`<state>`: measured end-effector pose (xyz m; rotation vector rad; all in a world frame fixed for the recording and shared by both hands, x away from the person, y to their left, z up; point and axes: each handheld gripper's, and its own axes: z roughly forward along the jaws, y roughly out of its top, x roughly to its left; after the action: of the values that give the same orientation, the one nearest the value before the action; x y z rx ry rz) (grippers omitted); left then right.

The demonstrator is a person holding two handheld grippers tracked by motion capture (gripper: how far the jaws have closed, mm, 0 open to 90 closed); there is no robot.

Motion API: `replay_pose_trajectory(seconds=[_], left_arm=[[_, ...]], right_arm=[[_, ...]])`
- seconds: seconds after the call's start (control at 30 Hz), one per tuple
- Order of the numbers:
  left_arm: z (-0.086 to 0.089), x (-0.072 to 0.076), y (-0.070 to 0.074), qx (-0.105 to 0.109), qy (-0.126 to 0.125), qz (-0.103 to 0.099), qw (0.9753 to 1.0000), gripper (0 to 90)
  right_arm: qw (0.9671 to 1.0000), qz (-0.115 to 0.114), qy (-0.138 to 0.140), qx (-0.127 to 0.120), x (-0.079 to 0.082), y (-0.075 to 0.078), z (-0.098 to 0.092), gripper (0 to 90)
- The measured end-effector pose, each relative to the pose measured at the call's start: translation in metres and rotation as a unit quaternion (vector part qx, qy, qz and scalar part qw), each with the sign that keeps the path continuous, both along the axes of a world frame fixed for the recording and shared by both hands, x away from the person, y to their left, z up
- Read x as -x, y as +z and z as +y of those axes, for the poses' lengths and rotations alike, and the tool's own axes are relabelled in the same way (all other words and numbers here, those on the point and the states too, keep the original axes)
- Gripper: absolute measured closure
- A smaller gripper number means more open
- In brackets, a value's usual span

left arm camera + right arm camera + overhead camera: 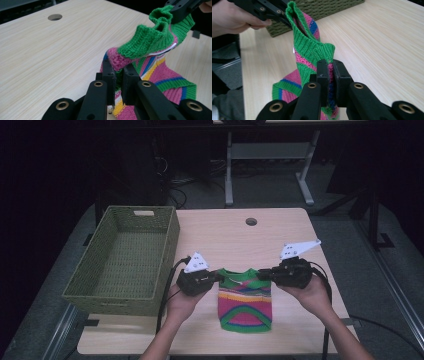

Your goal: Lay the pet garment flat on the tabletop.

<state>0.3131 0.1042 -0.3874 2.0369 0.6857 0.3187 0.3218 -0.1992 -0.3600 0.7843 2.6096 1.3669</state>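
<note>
Two grippers up on my feed, both clamped on one small knitted sweater (245,301), striped pink, green, yellow and blue w/ green ribbed edges. Nearest me in the high view, its green hem lies on the pale wooden table (280,232), near the front edge, roughly centre. The top is lifted between the two tools. Left gripper (218,276), black w/ a grey three-cornered plate on top, sits in the person's left hand (181,301); in the left gripper view its jaws are pressed together on a pink and green fold at the sweater's shoulder. Right gripper (261,273), same build, held in the right hand (312,292); in the right gripper view its jaws pinch the other green ribbed shoulder edge, knit bunched between them. Collar sags between the two pinch pts. Left of the sweater, a bit farther back, an olive-green woven rectangular basket (167,240) sits at the table's left side, overhanging it. Farther still, a round cable hole (251,221) near the far edge.
</note>
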Motion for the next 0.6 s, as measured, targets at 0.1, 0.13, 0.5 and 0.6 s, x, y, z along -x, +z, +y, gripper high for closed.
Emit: replay_pose_trajectory(seconds=[0.1, 0.13, 0.5, 0.6], left_arm=[[-0.004, -0.003, -0.002, -0.009, 0.003, 0.005, 0.9999, 83.2], [-0.004, -0.005, -0.003, -0.017, 0.001, 0.005, 0.9998, 83.2], [-0.007, -0.02, -0.013, -0.016, 0.014, 0.034, 0.9992, 83.1], [-0.01, -0.022, -0.015, -0.018, 0.02, 0.038, 0.9989, 83.0]], right_arm=[[1.0, -0.003, -0.006, 0.005, -0.006, -0.003, -0.001, 84.3], [0.9999, -0.005, -0.01, 0.007, -0.009, -0.004, -0.001, 84.2], [0.9995, -0.002, -0.028, 0.012, -0.025, -0.015, -0.004, 83.9], [0.9992, -0.007, -0.037, 0.015, -0.03, -0.018, -0.005, 83.8]])
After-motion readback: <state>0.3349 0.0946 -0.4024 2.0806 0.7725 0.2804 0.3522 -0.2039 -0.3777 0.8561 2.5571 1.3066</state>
